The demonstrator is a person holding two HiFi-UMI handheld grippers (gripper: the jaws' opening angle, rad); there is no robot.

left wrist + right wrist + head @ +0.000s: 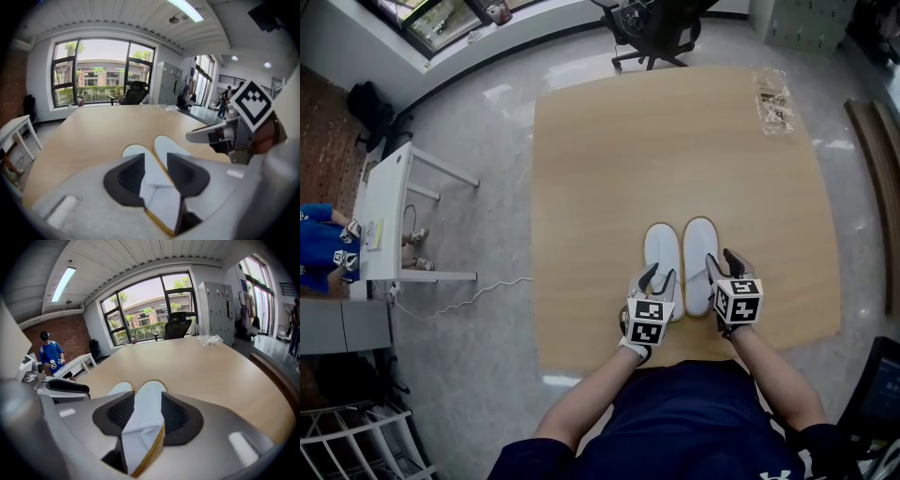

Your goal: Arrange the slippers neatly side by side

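Observation:
Two pale blue slippers with tan edges lie flat and side by side on the wooden table, toes pointing away: the left slipper and the right slipper. My left gripper hovers over the left slipper's heel end, jaws apart, with the slipper showing through the gap below them. My right gripper hangs over the right slipper's heel, also open; its own view shows that slipper under the gap. Neither pair of pads presses on anything.
A clear bag of small items lies at the table's far right corner. A black office chair stands beyond the far edge. A white side table and a person in blue are off to the left.

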